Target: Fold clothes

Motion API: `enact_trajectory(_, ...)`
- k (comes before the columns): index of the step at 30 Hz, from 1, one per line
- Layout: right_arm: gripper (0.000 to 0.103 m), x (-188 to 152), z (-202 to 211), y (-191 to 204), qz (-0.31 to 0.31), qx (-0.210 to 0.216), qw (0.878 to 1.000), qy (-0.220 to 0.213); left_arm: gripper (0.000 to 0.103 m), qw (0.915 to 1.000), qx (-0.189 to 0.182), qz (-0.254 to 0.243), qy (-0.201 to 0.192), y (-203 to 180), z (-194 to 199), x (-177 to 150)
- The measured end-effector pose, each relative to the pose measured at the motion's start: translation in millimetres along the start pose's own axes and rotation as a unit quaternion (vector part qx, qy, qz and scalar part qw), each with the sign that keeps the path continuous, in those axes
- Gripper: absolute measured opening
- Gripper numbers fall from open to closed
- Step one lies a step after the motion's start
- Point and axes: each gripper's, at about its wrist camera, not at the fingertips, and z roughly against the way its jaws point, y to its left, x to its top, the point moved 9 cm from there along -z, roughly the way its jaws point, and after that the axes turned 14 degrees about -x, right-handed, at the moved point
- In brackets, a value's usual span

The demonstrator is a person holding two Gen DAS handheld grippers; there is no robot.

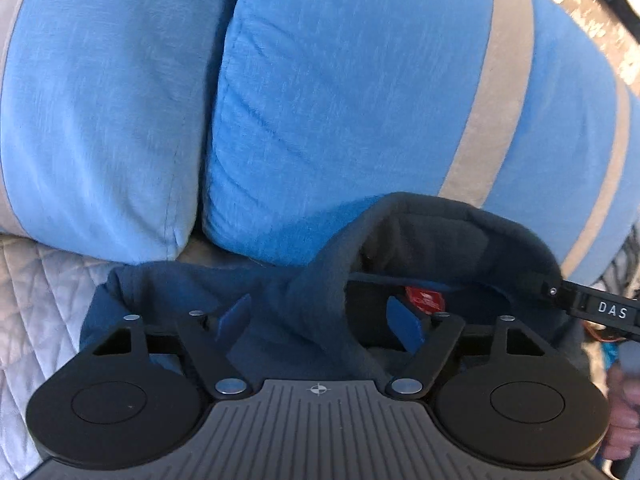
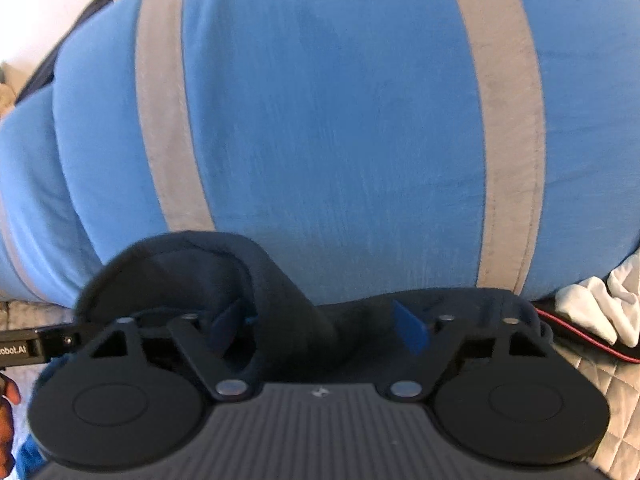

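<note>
**Tongs set wide over a dark top**

The left tongs are held apart, and a fold of the dark top is seen between the blue pads, not squeezed. The right tongs are spread too, with the same top bunched between them. The top is laid on a white quilt, right against blue pillows with grey stripes.

Left gripper: jaws partly spread, blue fingertips well apart, dark fabric bunched between them, pads not visibly pressing. Right gripper: same pose, jaws partly spread, fabric ridge between fingertips. Each gripper's tip shows at the other view's edge. Hand partly visible.
</note>
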Motion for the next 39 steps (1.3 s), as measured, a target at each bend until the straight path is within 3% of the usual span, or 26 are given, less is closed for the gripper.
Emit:
enact_trajectory(3, 0.061, 1, -4, 4, 0.015, -0.012, 1.0, -0.001, 0.05, 0.9995, 0.021, -0.011, 0.022, 4, -10, -3)
enact_trajectory(5, 0.049, 1, -6, 6, 0.022, -0.02, 1.0, 0.0, 0.022, 0.9985, 0.034, -0.019, 0.038, 6, -16, -5)
enact_trajectory(6, 0.039, 1, -6, 6, 0.025, -0.026, 0.999, -0.001, 0.015, 0.9983, 0.036, -0.018, 0.043, 8, -18, -6)
enact_trajectory(7, 0.031, 1, -6, 7, 0.032, -0.028, 0.999, -0.001, 0.013, 0.9983, 0.035, -0.013, 0.045, 11, -20, -8)
enact_trajectory(8, 0.014, 0, -7, 8, 0.036, -0.029, 0.999, -0.001, 0.011, 0.9985, 0.034, -0.009, 0.043, 13, -19, -8)
enact_trajectory(9, 0.012, 0, -7, 8, 0.037, -0.031, 0.999, -0.001, 0.011, 0.9988, 0.032, -0.004, 0.037, 15, -17, -7)
enact_trajectory(13, 0.01, 2, -2, 4, 0.044, -0.031, 0.999, -0.01, 0.01, 0.9997, 0.016, 0.011, 0.011, 23, -2, 1)
enact_trajectory(16, 0.01, 4, 4, -2, 0.042, -0.019, 0.999, -0.011, 0.009, 1.0, 0.001, -0.006, -0.005, 17, 14, 9)
enact_trajectory(22, 0.01, 3, 42, -10, 0.058, -0.016, 0.997, -0.046, 0.009, 0.9941, 0.008, -0.098, -0.047, -14, 52, 4)
enact_trajectory(31, 0.01, -35, 102, -22, 0.066, -0.007, 0.993, -0.101, 0.009, 0.9766, 0.029, -0.184, -0.108, -47, 95, -59)
enact_trajectory(35, 0.01, -67, 117, -26, 0.087, -0.011, 0.99, -0.107, 0.009, 0.9717, 0.033, -0.212, -0.099, -49, 95, -87)
enact_trajectory(39, 0.01, -100, 119, -25, 0.108, -0.026, 0.99, -0.088, 0.01, 0.9733, 0.03, -0.215, -0.074, -39, 88, -107)
